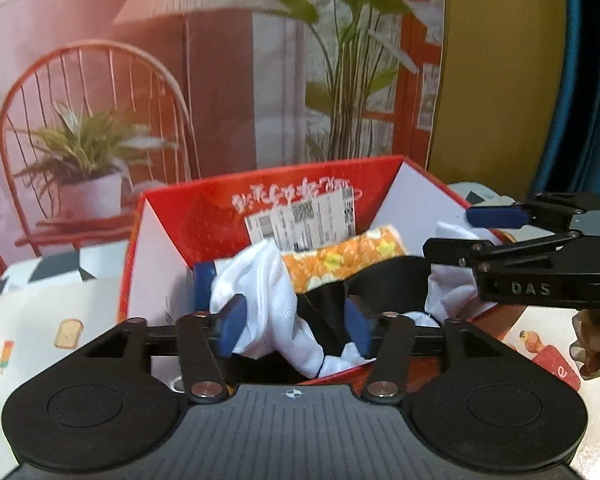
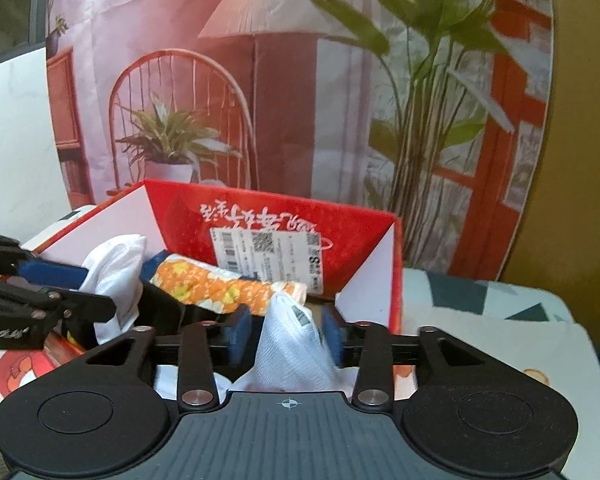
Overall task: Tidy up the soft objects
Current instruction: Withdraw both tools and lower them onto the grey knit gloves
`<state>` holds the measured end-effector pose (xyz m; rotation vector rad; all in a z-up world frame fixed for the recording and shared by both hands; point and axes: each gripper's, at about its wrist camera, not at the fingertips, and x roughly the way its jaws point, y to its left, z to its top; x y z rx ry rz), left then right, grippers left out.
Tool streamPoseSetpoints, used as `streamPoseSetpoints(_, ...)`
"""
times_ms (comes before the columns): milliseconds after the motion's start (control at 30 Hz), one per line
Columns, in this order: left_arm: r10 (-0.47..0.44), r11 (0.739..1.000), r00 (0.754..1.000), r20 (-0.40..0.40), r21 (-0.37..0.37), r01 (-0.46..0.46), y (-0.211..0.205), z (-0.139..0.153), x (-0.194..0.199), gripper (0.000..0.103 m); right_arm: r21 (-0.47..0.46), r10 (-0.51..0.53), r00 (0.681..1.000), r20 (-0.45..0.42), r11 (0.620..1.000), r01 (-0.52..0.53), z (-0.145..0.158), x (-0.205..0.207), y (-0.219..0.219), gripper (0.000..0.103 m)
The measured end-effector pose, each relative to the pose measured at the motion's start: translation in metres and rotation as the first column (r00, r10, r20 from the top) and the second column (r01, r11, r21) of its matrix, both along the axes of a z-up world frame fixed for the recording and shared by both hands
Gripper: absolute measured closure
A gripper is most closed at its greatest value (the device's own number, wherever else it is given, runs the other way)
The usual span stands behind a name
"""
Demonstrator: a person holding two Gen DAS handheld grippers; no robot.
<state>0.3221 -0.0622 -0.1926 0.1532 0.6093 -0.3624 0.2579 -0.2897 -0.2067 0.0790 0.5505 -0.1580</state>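
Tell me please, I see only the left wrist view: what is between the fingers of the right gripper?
Observer: A white cloth stands up between the pads of the right gripper. I cannot tell whether it is clamped.
Operator: Does this cloth have any mark on it?
Observer: Yes, there is a small grey printed patch near its top.
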Motion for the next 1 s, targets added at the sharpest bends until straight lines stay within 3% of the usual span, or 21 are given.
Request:
streamPoseSetpoints(133,0.014,1.0,0.999,0.029,0.002,-0.014,0.005,0.009,-0.01,0.024,-0.036,0.0,0.999,0.037,0.999,0.001,0.009,-0.009,0.005,0.019)
streamPoseSetpoints(233,0.025,1.0,0.999,0.047,-0.011,-0.024,0.012,0.014,-0.022,0.017,-0.054,0.015,0.998,0.061,0.998,-0.011,0.015,-0.018,0.011,0.01)
streamPoseSetpoints(433,0.026,0.999,0.998,0.06,-0.037,-0.024,0.028,0.015,-0.054,0.014,-0.047,0.019,0.996,0.084,0.999,-0.015,0.016,-0.042,0.026,0.008)
streamPoseSetpoints(700,0.022,0.999,0.999,0.04,-0.038,-0.021,0.041,-0.006,-0.093,0.014,0.011,-0.02,0.993,0.118,1.0,0.019,0.004,-0.083,0.048,0.008)
streamPoseSetpoints(1000,0.045,0.997,0.997,-0.064,-0.057,-0.049,0.053,-0.052,-0.114,0.014,0.126,-0.057,0.998,0.04,0.991,0.052,-0.04,-0.13,0.07,0.008)
